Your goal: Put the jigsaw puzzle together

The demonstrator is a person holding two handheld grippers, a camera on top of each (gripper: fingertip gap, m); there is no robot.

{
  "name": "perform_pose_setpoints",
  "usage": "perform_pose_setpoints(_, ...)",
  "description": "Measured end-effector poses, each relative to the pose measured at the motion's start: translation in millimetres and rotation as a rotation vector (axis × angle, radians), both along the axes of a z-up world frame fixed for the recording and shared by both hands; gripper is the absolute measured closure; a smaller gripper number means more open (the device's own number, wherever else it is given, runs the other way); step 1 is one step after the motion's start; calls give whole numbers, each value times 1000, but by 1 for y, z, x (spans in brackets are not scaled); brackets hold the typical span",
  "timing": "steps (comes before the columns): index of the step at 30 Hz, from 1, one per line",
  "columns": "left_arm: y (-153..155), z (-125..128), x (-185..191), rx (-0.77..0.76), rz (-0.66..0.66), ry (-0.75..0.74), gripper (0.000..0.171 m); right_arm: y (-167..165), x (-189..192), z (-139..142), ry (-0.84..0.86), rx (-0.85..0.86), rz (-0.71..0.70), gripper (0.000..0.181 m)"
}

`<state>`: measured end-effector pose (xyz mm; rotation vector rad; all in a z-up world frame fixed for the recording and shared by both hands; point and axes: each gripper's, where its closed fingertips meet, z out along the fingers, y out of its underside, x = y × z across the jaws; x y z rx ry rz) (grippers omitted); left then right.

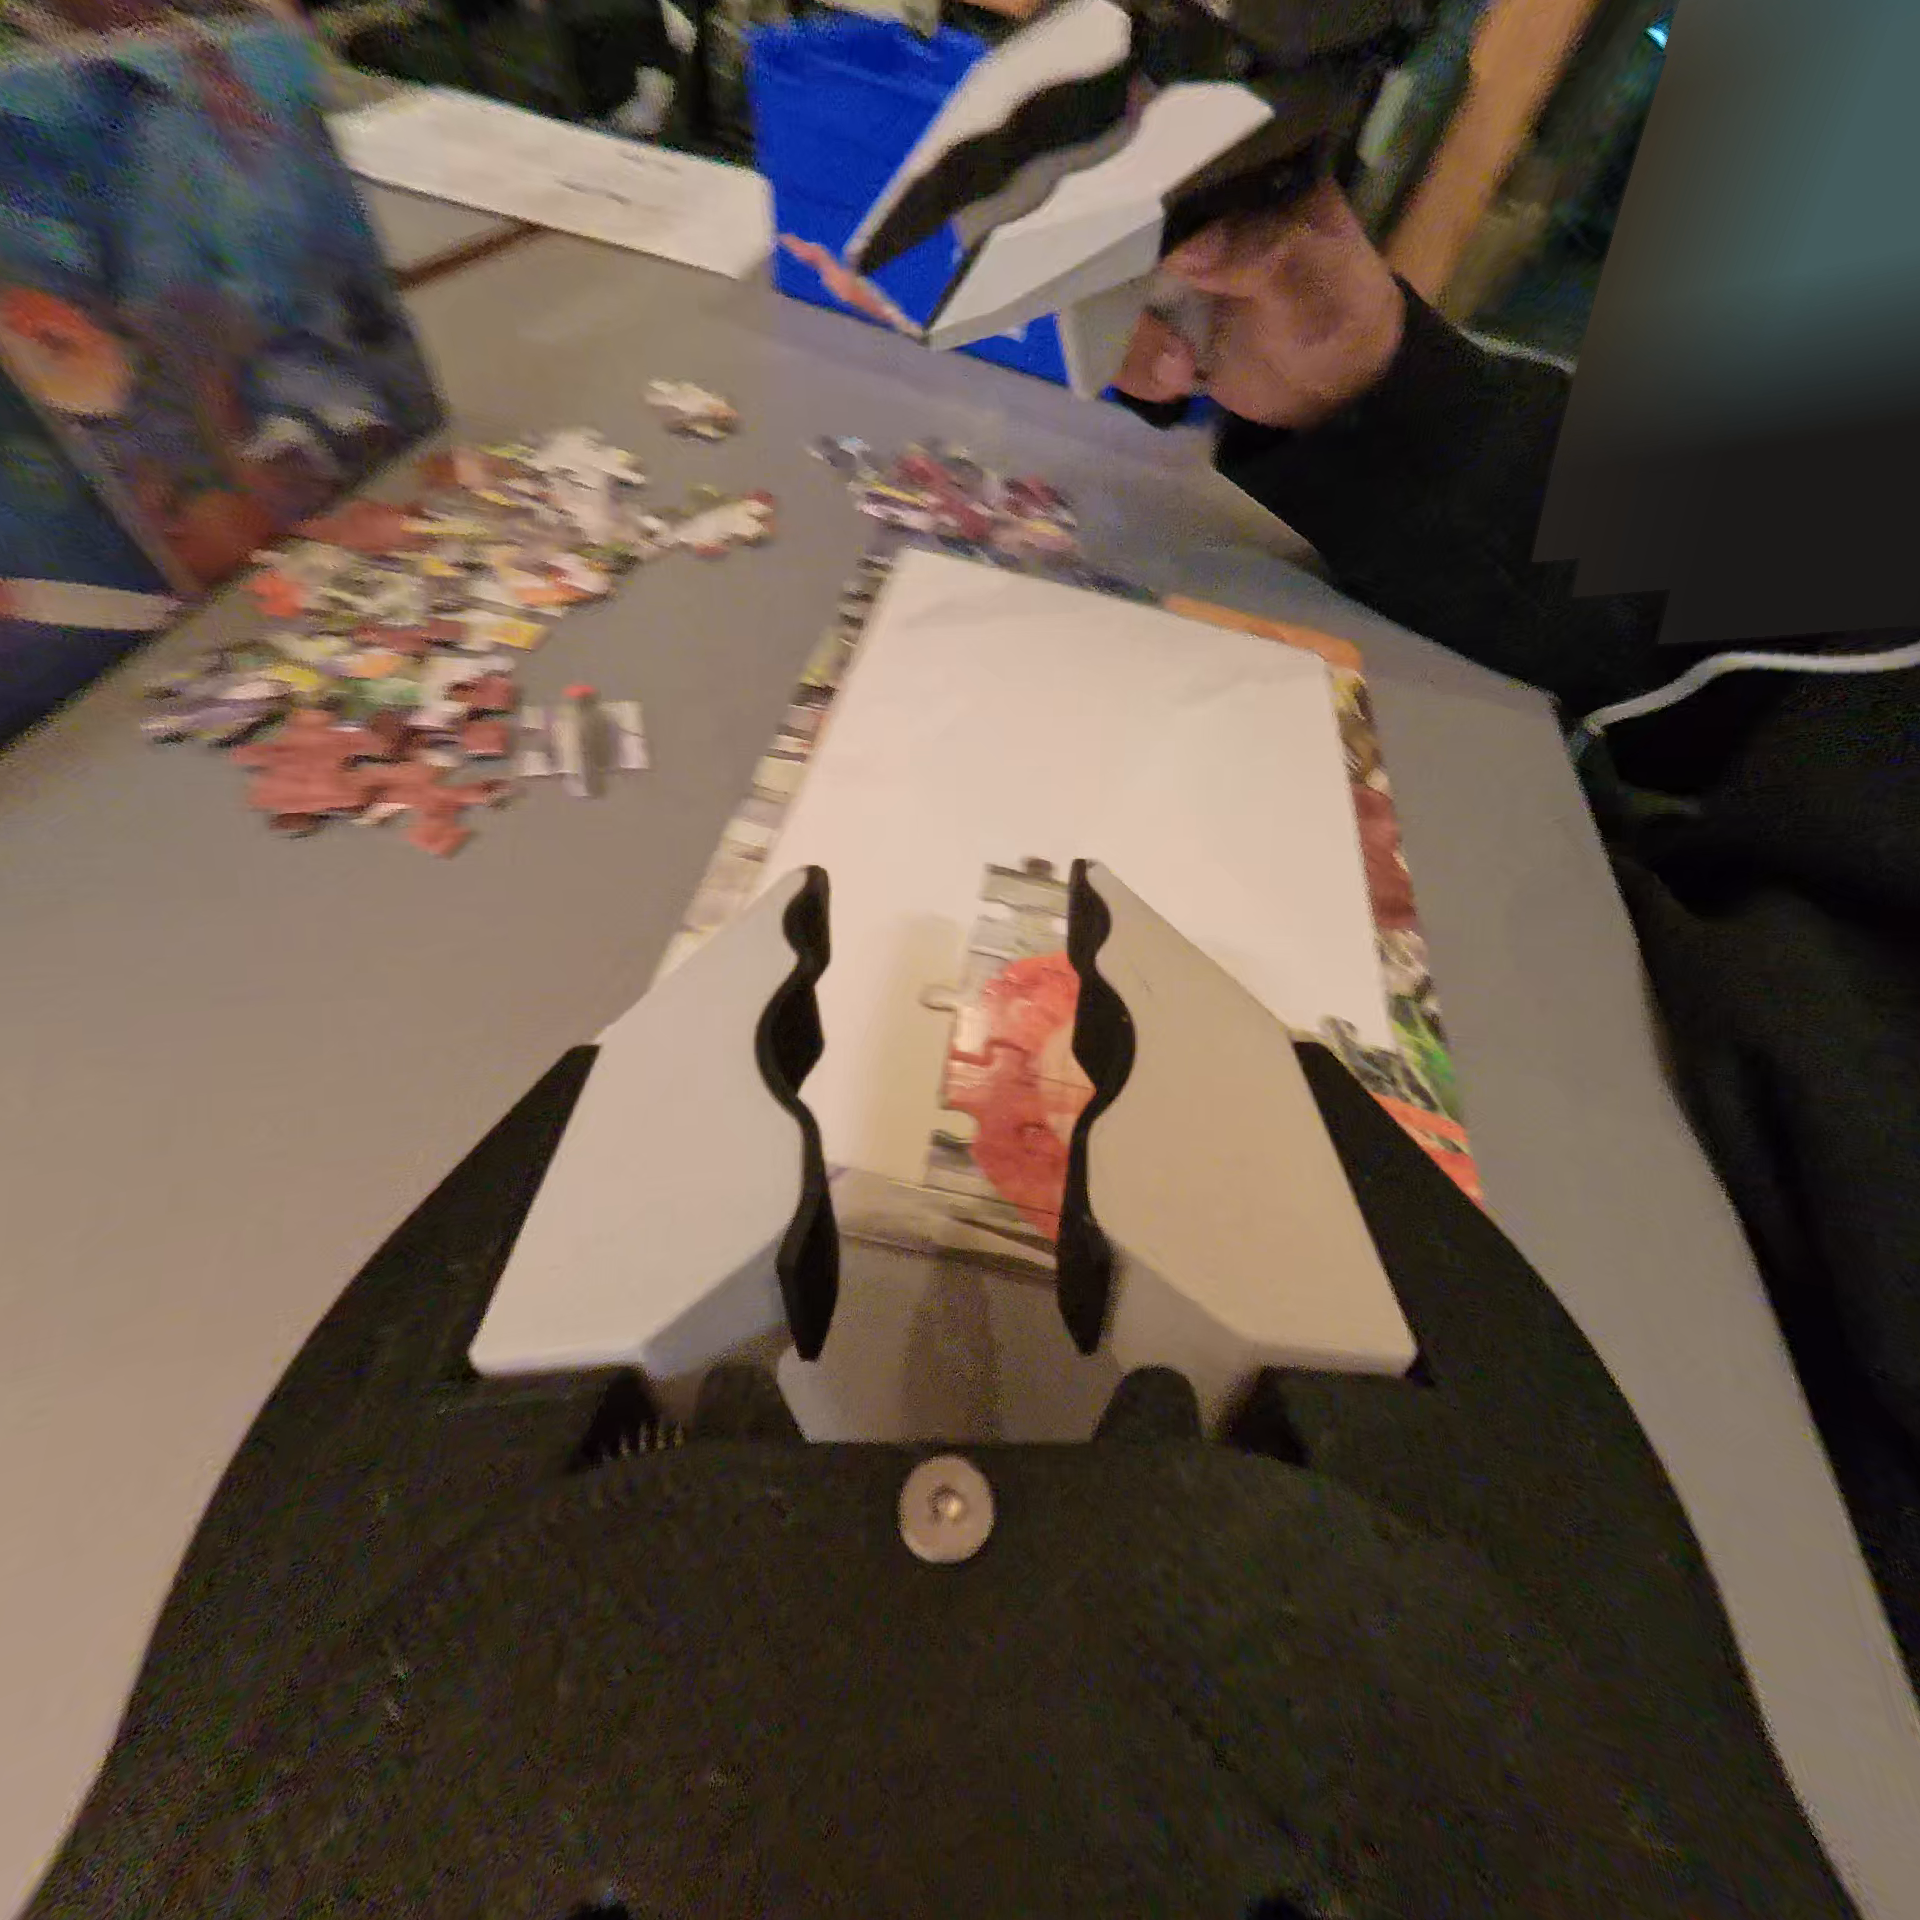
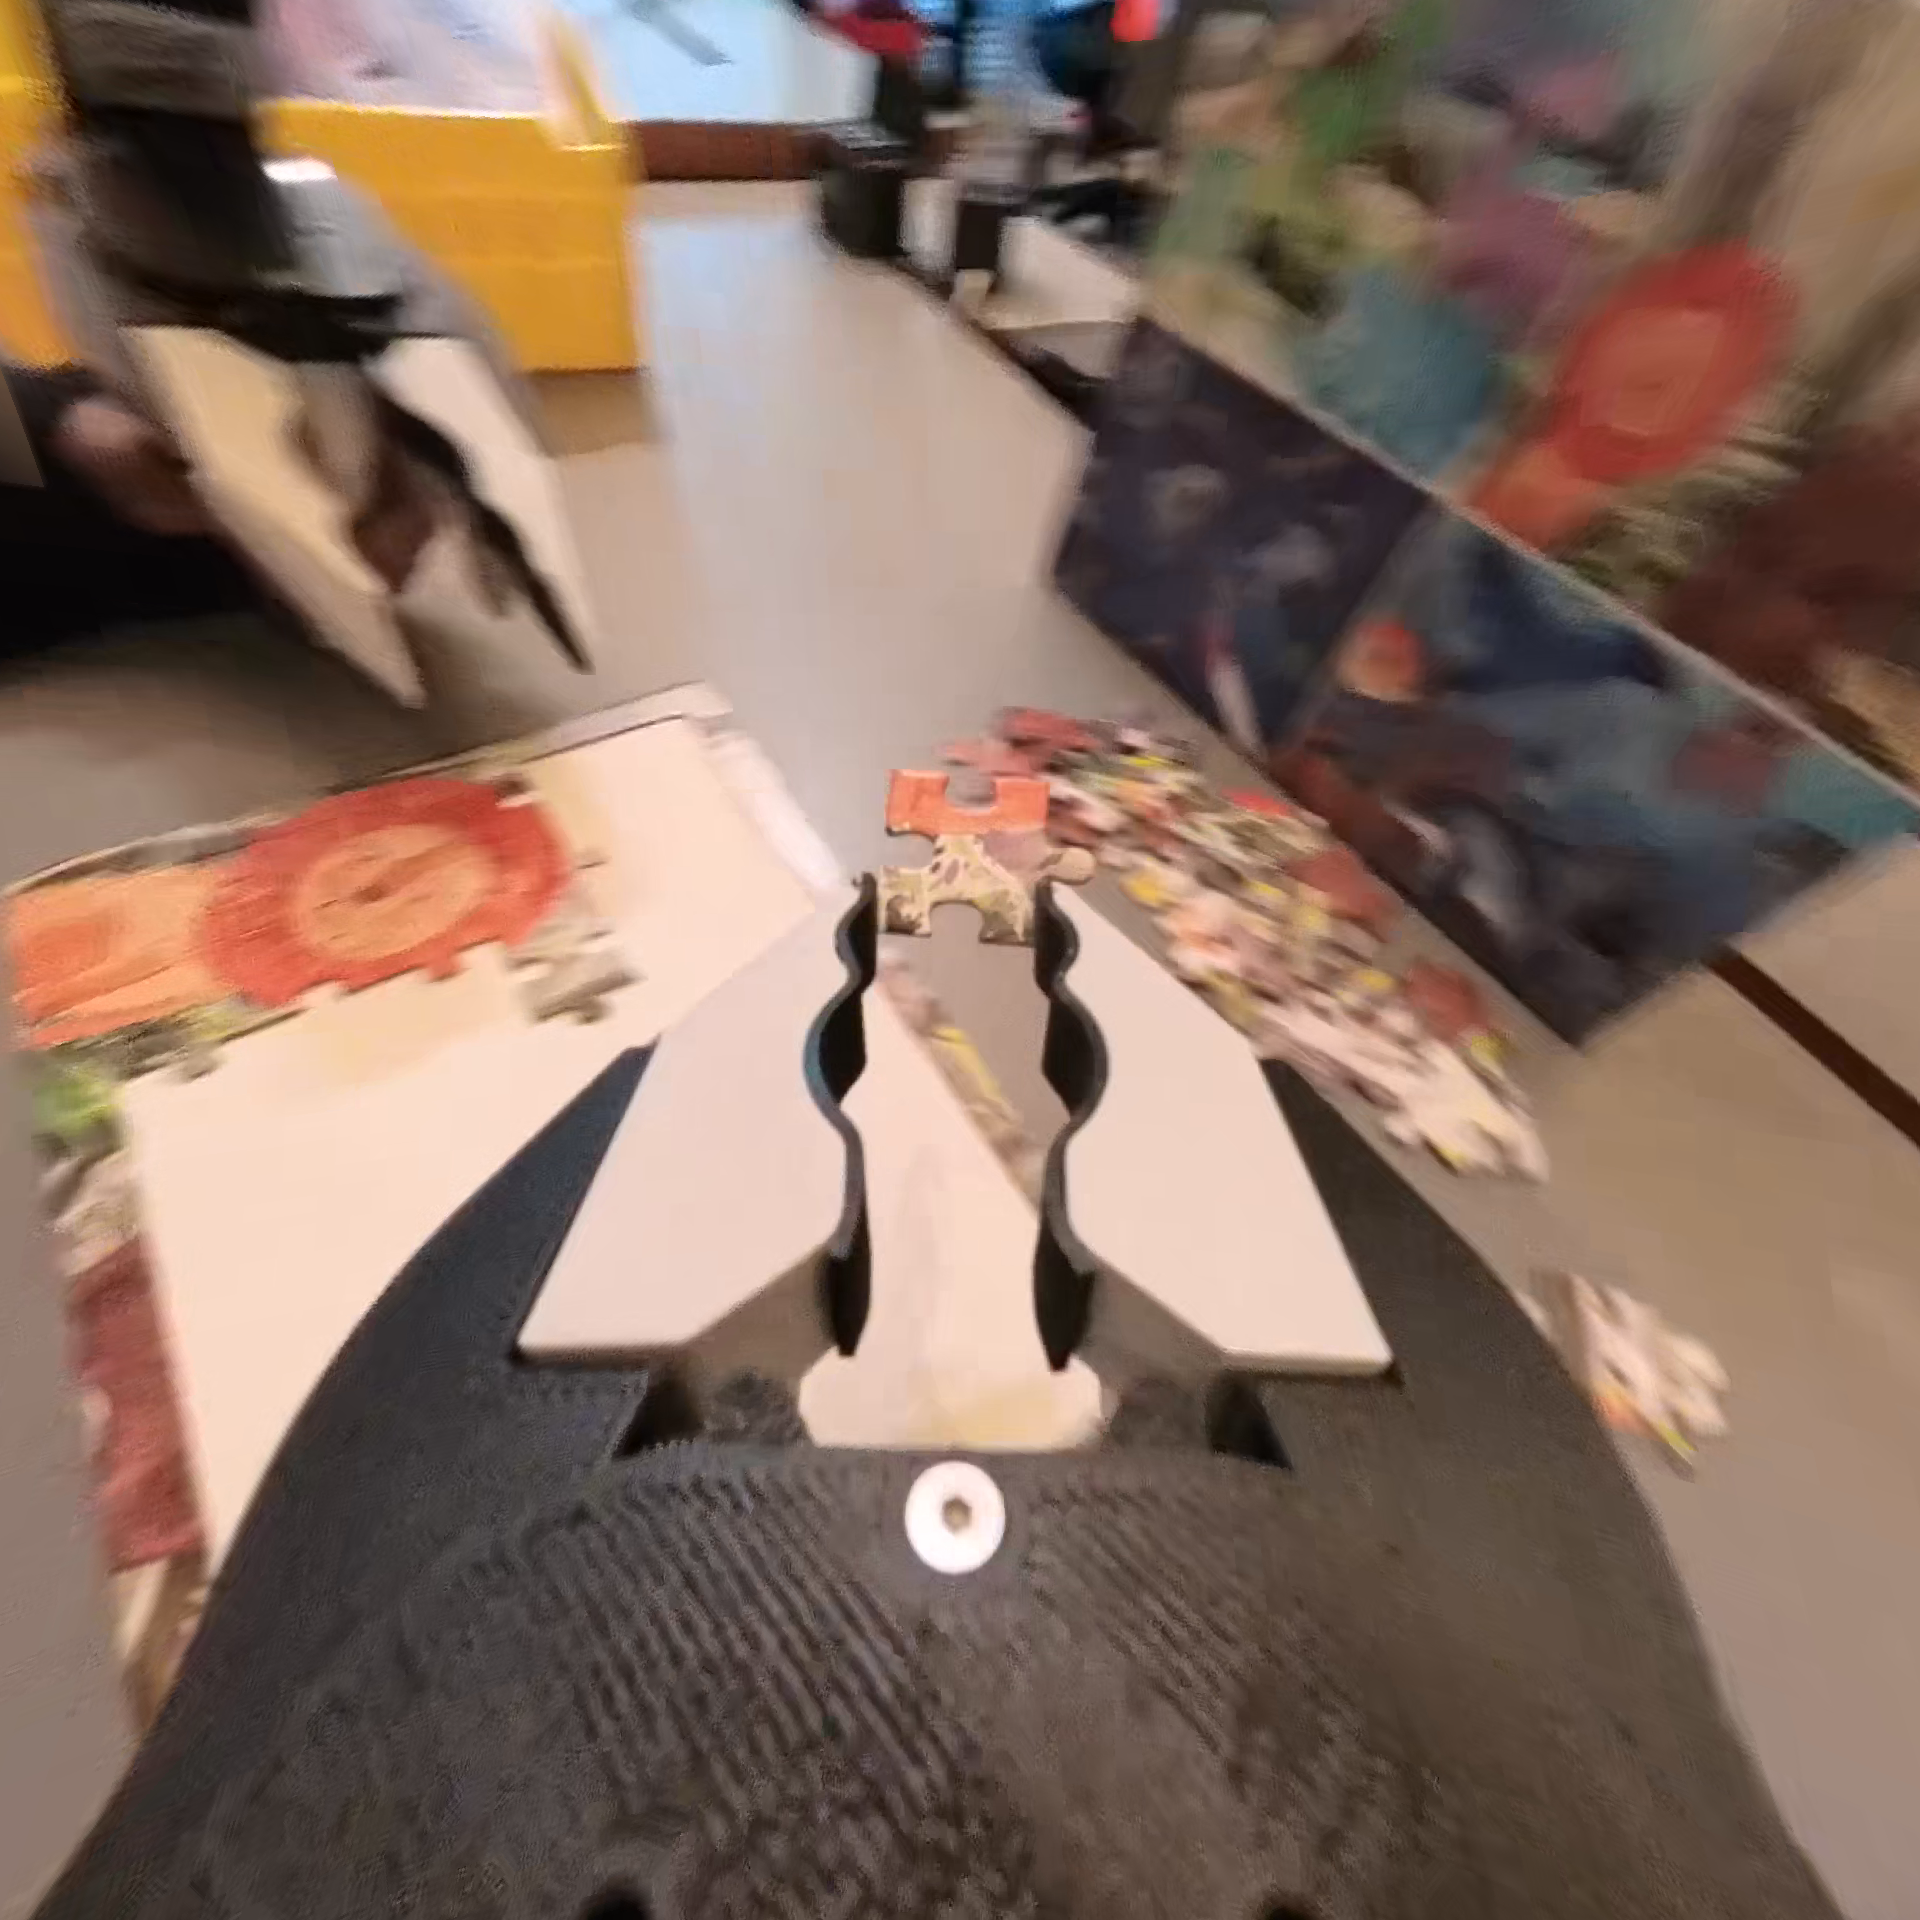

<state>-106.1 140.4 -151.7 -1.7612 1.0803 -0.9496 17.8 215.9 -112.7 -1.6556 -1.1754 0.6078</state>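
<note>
Grey table (image 1: 312, 1039): two grippers, right gripper (image 2: 954, 914) pinching one piece (image 2: 961, 862).

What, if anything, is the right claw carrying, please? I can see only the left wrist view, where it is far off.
Observer: The right claw pinches a puzzle piece at its tips; the piece is orange at the far end and speckled near the claw.
Operator: Thank you. What stands beyond my left claw?
Observer: A yellow bin stands past the left claw, which is open and holds nothing.
</note>
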Motion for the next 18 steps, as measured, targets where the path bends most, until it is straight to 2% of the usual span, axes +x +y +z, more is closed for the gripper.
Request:
perform_pose_setpoints(4, -33, -20, 18, -55, -177, 122, 156, -69, -51, -31, -139, 16, 331, 153)
perform_pose_setpoints(7, -45, -34, 25, -31, -222, 223, 164, -98, -66, -62, -261, 15, 469, 153)
perform_pose_setpoints(11, -53, -44, 33, -28, -256, 280, 166, -114, -71, -87, -356, -13, 556, 153)
perform_pose_setpoints(18, -53, -49, 33, -15, -246, 319, 165, -116, -69, -96, -385, -49, 576, 153)
